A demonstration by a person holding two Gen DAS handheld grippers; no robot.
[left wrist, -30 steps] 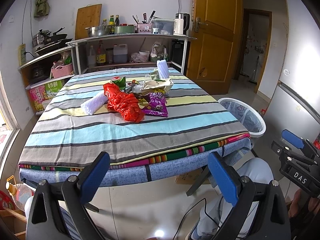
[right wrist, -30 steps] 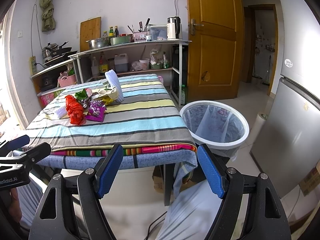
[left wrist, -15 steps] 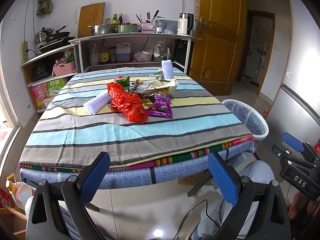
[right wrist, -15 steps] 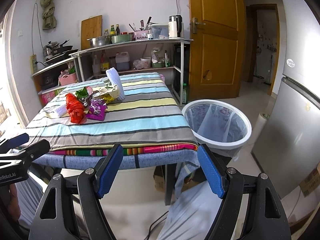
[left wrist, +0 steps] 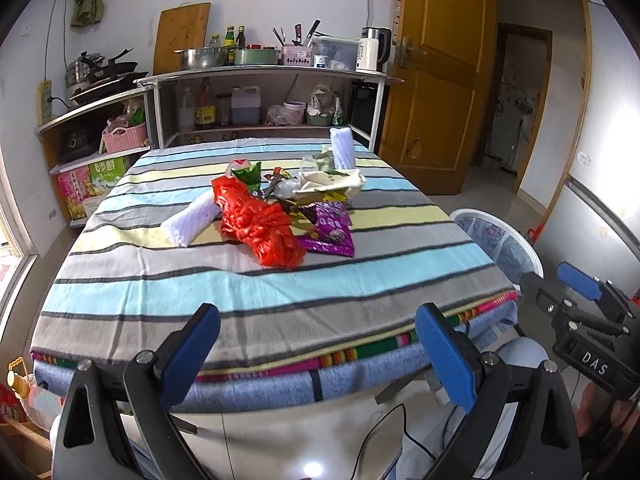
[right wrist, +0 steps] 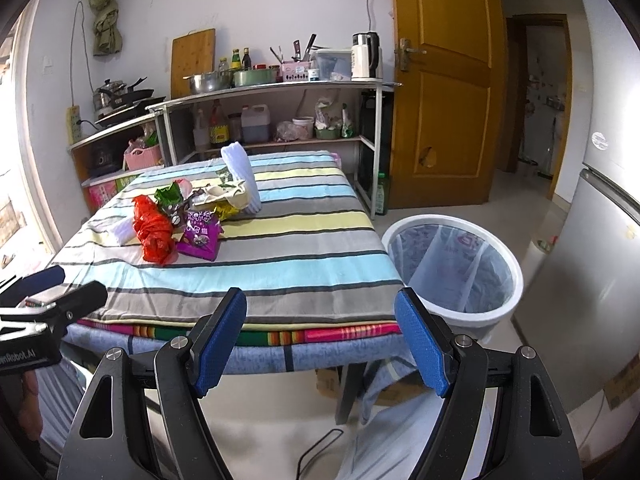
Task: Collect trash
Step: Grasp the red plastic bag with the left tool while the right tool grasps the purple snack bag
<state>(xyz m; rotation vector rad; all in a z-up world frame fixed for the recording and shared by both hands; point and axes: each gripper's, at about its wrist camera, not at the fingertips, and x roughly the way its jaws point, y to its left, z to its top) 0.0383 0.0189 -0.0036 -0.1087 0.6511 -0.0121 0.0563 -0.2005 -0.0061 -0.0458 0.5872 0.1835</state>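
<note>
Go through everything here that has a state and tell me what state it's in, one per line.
left gripper: open, empty
right gripper: open, empty
trash bin: lined, looks empty
red plastic bag: crumpled, on the table
purple snack wrapper: lying flat
white foam roll: lying down
wooden door: open

Room bright, even daylight; source left of jaws, window (left wrist: 12, 272) blown out. Small glare spot on floor (left wrist: 312, 470) below jaws. Soft shadows under table (right wrist: 280, 364). Strong fisheye curvature, dark vignette corners. Focus sharp.
</note>
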